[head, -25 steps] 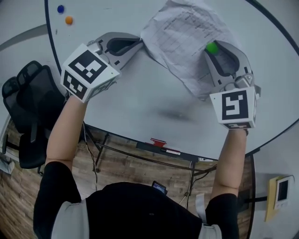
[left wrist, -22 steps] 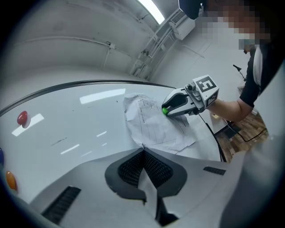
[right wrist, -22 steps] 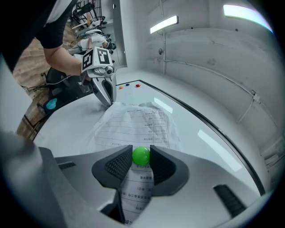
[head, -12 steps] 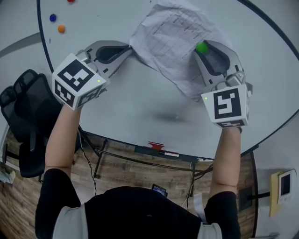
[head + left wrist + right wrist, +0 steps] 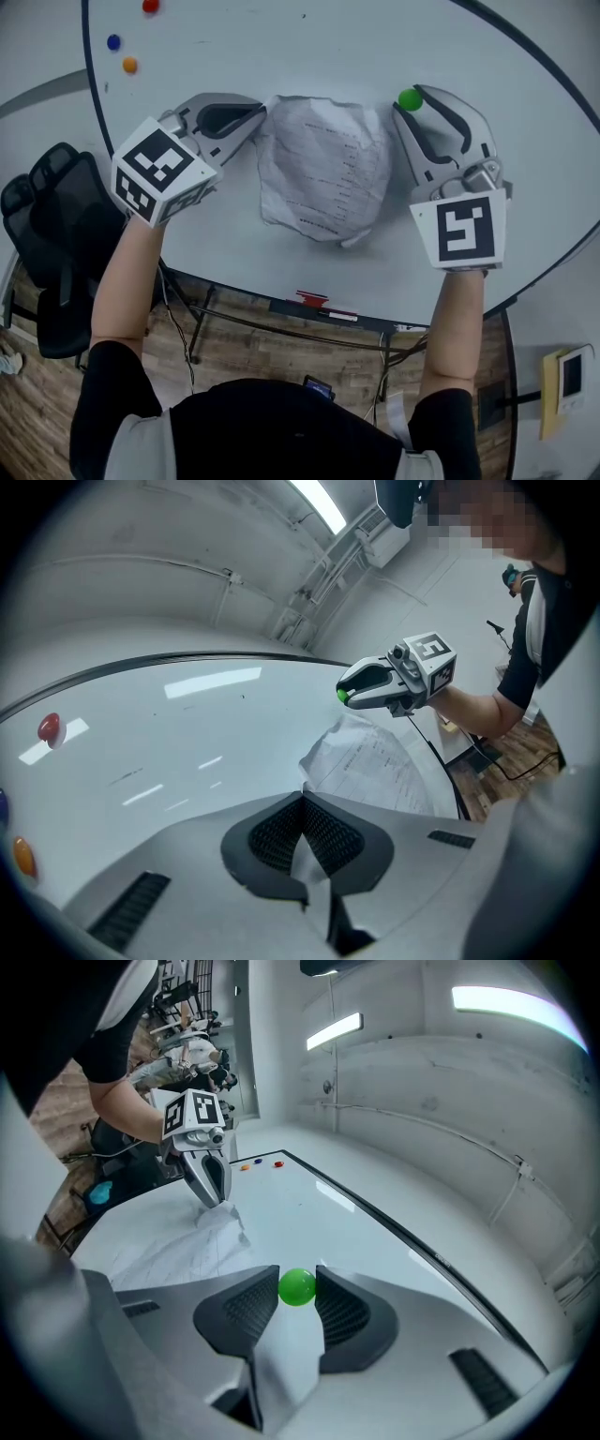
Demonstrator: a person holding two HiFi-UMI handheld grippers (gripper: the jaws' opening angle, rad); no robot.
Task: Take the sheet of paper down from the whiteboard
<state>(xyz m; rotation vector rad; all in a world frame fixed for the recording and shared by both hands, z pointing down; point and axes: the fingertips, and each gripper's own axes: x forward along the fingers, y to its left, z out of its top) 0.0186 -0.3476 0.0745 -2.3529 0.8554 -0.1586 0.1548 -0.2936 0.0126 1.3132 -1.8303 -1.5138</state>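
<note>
A crumpled printed sheet of paper (image 5: pixel 323 169) hangs against the whiteboard (image 5: pixel 281 37). My left gripper (image 5: pixel 262 109) is shut on its upper left corner, and a strip of paper shows pinched between its pads (image 5: pixel 323 832). My right gripper (image 5: pixel 412 105), to the right of the sheet, is shut on a green ball magnet (image 5: pixel 410 98), which sits off the paper. The right gripper view shows the magnet (image 5: pixel 298 1286) squeezed between both pads, with the paper (image 5: pixel 187 1246) and left gripper (image 5: pixel 214 1194) beyond. The left gripper view shows the sheet (image 5: pixel 375 766) and the right gripper (image 5: pixel 352 692) far off.
Red (image 5: pixel 150 6), blue (image 5: pixel 113 42) and orange (image 5: pixel 129 66) magnets sit at the board's upper left. A red eraser (image 5: pixel 314 300) lies on the board's tray below. A black office chair (image 5: pixel 47 206) stands at the left, on wood flooring.
The green magnet has come off the sheet with the right gripper. The paper dropped and swung left, now hanging from the left gripper alone. The left gripper kept its grip.
</note>
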